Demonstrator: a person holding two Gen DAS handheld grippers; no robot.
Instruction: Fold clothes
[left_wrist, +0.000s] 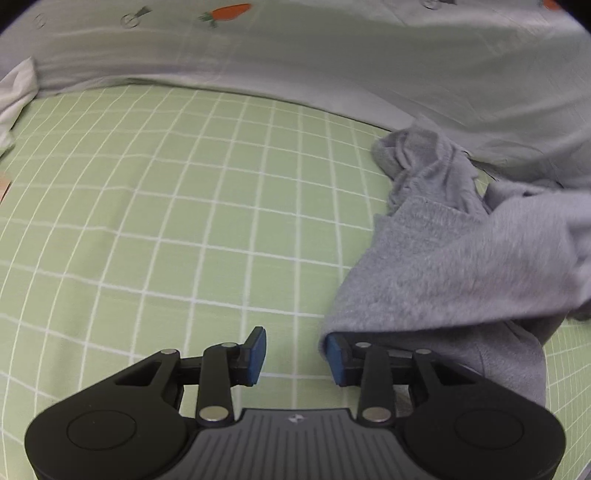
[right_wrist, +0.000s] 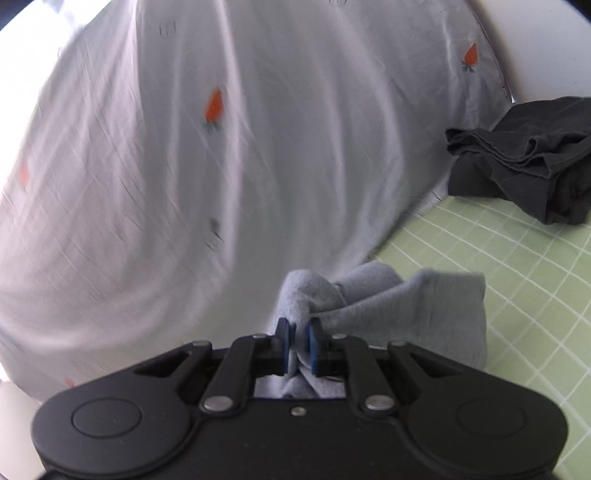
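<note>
a bunched fold of the grey fleece garment (right_wrist: 406, 306) is pinched in the closed jaws of the right gripper (right_wrist: 299, 345). the left gripper (left_wrist: 295, 360) is held open, cloth draped over one finger, ungripped; slippage onto the green checked bedsheet (left_wrist: 147, 221) is likely.

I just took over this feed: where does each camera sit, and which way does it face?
Left wrist: on the left gripper, angled down at the green checked sheet; open jaws show, cloth draped over one finger.
Right wrist: on the right gripper, facing the carrot-print bedding; jaws clamp the grey garment.
Shared: garment, sheet, bedding.
</note>
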